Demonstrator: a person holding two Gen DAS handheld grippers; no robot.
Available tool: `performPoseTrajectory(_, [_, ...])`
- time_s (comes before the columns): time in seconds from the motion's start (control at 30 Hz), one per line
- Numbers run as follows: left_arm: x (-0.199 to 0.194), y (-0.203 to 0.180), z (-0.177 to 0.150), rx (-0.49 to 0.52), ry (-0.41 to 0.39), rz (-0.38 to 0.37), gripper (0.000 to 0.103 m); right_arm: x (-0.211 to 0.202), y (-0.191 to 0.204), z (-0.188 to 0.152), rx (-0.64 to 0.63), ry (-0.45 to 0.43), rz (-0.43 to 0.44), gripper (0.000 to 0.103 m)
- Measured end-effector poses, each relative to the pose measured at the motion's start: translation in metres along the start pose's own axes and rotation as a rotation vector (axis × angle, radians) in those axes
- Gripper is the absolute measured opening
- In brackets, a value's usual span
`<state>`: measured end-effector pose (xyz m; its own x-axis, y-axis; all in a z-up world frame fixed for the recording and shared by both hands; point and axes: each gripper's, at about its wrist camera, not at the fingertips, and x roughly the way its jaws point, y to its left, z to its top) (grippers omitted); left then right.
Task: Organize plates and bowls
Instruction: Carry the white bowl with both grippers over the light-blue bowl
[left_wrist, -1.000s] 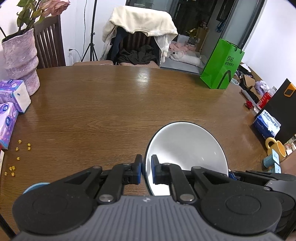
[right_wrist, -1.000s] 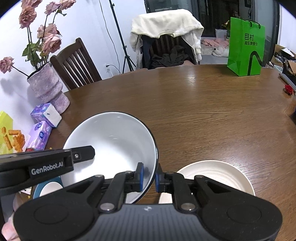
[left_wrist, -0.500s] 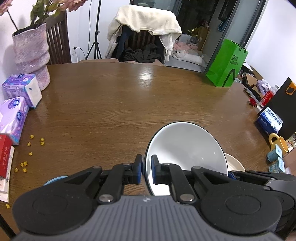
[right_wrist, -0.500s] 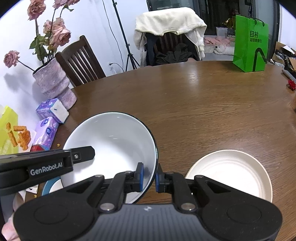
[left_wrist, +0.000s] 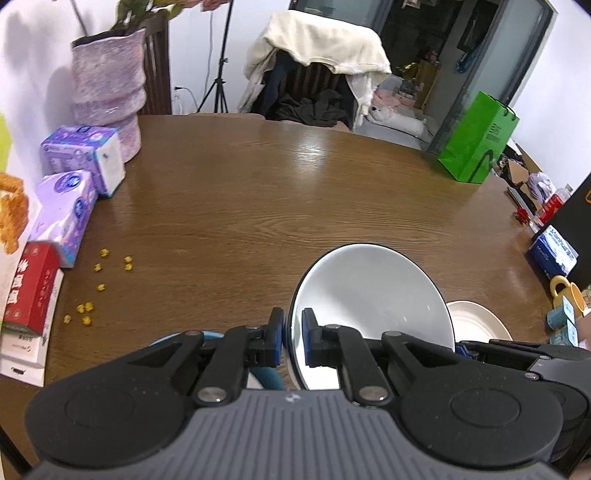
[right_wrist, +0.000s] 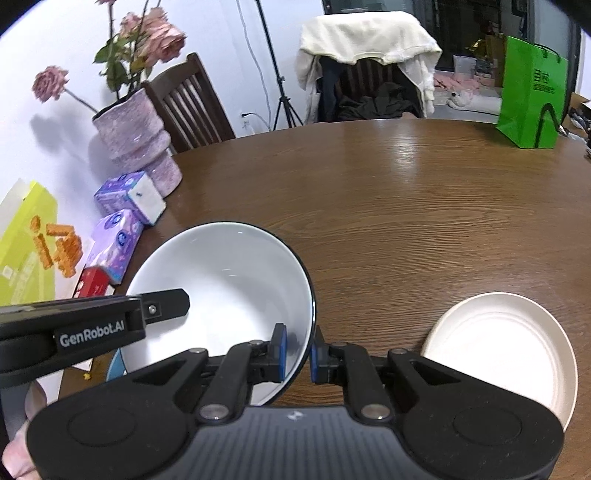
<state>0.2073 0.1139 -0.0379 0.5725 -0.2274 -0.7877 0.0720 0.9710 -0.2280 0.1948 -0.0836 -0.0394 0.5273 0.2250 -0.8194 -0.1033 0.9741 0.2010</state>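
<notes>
While both grippers pinch opposite sides of its dark rim, the white bowl hangs over the near edge of the wooden table. In the left wrist view the bowl's wall stands between the blue pads of the left gripper, one pad outside and one inside, clenched on the rim with only the wall's thickness between them. In the right wrist view the right gripper grips the rim the same way, its left pad inside the bowl and the other outside. A cream plate lies flat on the table just to the right of the bowl, near the same edge. The left gripper's arm, crossing the bowl's left side, reads "GenRobot.AI". A green paper bag at the far right edge carries printed characters too small to read. A blue box by the right edge bears lettering I cannot make out.
</notes>
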Motion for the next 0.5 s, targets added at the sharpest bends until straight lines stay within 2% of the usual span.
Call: performPoseTrajectory(0.5, [-0.013,0.045,-0.018,-0.106,0.002,0.071,0.011,0.017,0.043,-0.005,-0.097,0.055,0.057,0.012])
